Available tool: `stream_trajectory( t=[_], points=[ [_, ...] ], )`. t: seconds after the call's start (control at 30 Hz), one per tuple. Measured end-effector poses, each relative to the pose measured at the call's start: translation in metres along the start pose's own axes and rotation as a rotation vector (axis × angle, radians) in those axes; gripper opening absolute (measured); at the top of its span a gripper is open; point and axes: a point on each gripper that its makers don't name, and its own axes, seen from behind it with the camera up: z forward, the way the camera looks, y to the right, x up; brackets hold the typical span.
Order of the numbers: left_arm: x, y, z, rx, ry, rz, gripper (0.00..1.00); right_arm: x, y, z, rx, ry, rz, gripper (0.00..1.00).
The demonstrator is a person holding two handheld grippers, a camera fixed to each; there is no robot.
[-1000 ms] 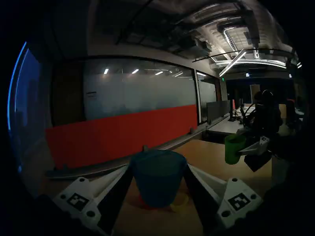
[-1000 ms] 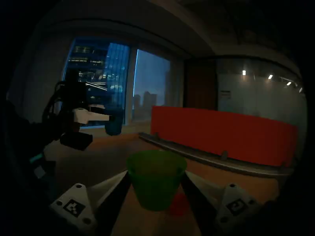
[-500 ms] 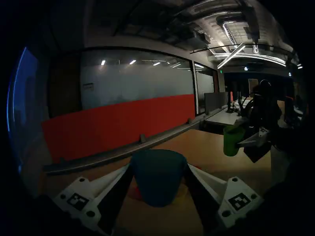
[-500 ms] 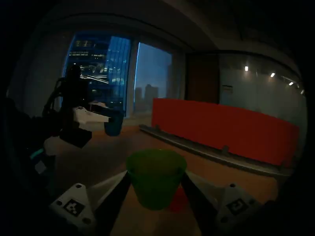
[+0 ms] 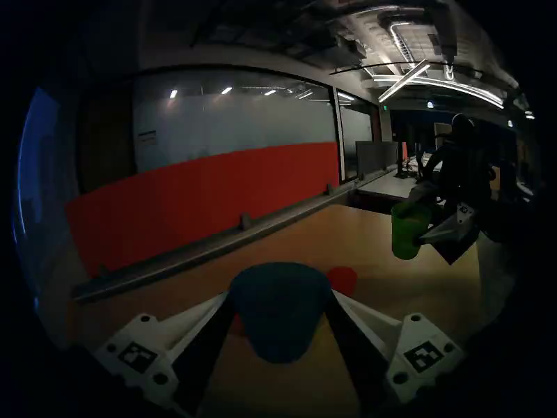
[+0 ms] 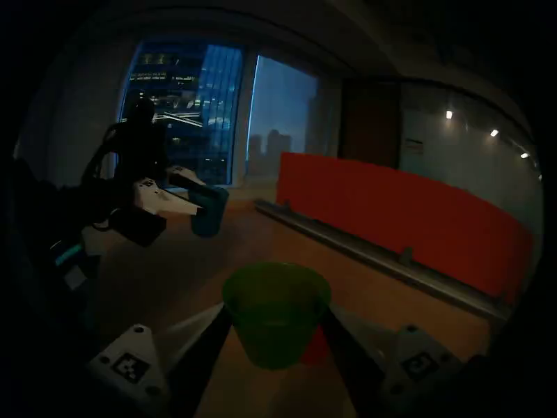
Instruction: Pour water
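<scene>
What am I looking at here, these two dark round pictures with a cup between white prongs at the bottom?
There is no robot arm here. A person holds a two-finger clamp tool in each hand, and each tool carries a wide-angle camera that looks forward along its own fingers. The left gripper view looks past the left gripper, whose white fingers clamp a blue cup. The right gripper view does the same for the right gripper, which clamps a green cup. Each camera also catches the other tool and its cup farther off. Below them is a wooden table with a small red round thing on it. The room is too dim to tell what that is, or whether either cup holds water.
</scene>
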Motion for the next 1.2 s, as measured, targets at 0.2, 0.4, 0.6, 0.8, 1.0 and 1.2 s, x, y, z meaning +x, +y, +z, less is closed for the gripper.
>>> stream_trajectory(
  t=[0.2, 0.4, 0.6, 0.8, 1.0, 1.2],
  points=[
    [-0.015, 0.0, 0.007, -0.013, -0.042, 0.006, 0.87, -0.012, 0.001, 0.005, 0.017, -0.045, -0.011, 1.0],
    [-0.031, 0.003, 0.014, -0.036, -0.079, 0.018, 0.87, -0.023, 0.002, 0.01, 0.036, -0.079, -0.017, 1.0],
    [-0.049, 0.005, 0.019, -0.049, -0.122, 0.03, 0.87, -0.032, 0.003, 0.014, 0.058, -0.11, -0.005, 1.0],
    [-0.066, 0.008, 0.023, -0.068, -0.161, 0.044, 0.87, -0.042, 0.005, 0.018, 0.072, -0.147, -0.01, 1.0],
    [-0.085, 0.011, 0.025, -0.085, -0.208, 0.063, 0.87, -0.055, 0.006, 0.021, 0.083, -0.19, -0.017, 1.0],
    [-0.103, 0.015, 0.028, -0.11, -0.253, 0.086, 0.87, -0.065, 0.004, 0.025, 0.1, -0.224, -0.021, 1.0]
  ],
)
